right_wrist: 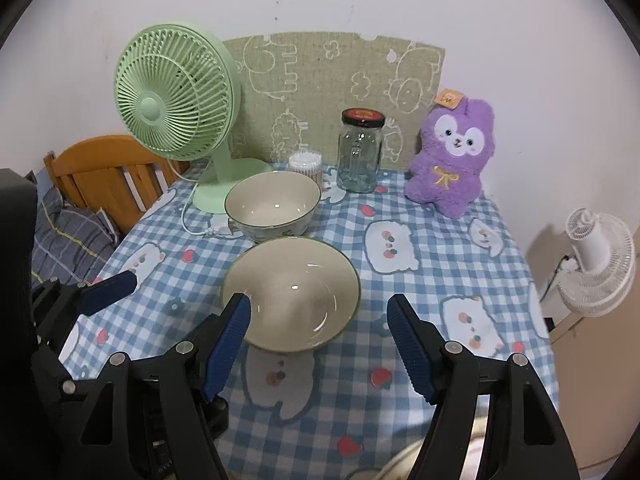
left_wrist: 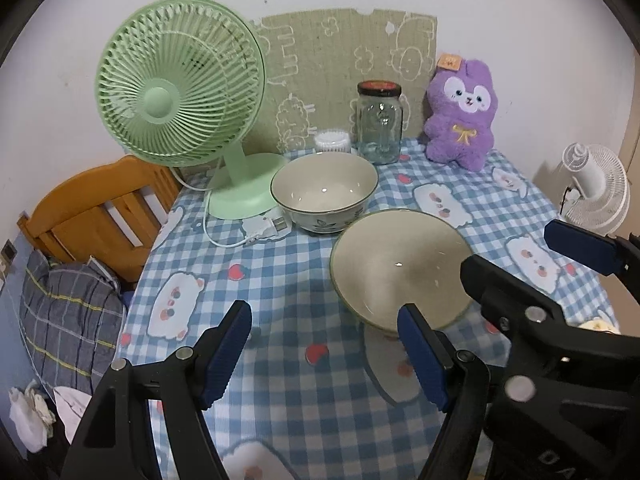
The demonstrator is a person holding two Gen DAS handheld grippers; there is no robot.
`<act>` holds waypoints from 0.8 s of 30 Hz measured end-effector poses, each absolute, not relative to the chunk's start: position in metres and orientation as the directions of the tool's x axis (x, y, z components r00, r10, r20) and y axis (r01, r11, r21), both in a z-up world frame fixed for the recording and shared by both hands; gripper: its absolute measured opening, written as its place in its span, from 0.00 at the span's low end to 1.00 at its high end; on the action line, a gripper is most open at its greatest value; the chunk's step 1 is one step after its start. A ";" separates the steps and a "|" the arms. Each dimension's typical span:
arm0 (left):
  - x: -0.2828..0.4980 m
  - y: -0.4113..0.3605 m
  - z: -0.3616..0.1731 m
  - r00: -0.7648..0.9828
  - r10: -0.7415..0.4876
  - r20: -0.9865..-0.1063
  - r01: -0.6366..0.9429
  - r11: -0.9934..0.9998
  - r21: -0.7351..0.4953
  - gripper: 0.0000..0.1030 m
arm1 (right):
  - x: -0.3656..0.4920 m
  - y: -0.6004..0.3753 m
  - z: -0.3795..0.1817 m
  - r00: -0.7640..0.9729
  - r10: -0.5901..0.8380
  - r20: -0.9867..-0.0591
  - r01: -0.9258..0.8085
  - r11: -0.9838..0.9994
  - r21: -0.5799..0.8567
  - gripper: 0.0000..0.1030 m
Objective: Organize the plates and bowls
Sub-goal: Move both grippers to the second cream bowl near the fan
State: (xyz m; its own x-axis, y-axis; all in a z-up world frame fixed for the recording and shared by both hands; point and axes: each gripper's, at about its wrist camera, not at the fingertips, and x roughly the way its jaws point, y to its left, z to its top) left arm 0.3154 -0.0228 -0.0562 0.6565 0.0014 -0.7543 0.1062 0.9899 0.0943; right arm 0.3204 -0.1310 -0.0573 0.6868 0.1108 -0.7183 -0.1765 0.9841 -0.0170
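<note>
i hold my right claw [right_wrist: 318, 344] low over the checked bench [right_wrist: 420, 288], spread wide and empty, its fingers on either side of the near bowl [right_wrist: 291, 292]. my left claw [left_wrist: 325, 354] hangs just beside it, equally wide, holding nothing. the far bowl [right_wrist: 273, 205] sits behind, near the green fan [right_wrist: 176, 120].
</note>
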 end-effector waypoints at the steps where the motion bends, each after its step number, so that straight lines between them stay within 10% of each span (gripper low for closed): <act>1: 0.319 -0.022 -0.059 0.653 0.001 -0.757 0.107 0.990 0.093 0.75 | 0.326 -0.133 -0.061 0.680 0.129 -0.722 -0.184 0.983 0.002 0.71; 12: 0.359 -0.022 -0.094 0.574 -0.067 -0.816 0.157 0.987 0.029 0.53 | 0.367 -0.145 -0.100 0.627 0.137 -0.767 -0.147 0.988 0.057 0.71; 24: 0.381 -0.024 -0.103 0.575 -0.050 -0.817 0.191 0.979 0.074 0.53 | 0.390 -0.149 -0.114 0.612 0.101 -0.784 -0.098 0.994 0.051 0.71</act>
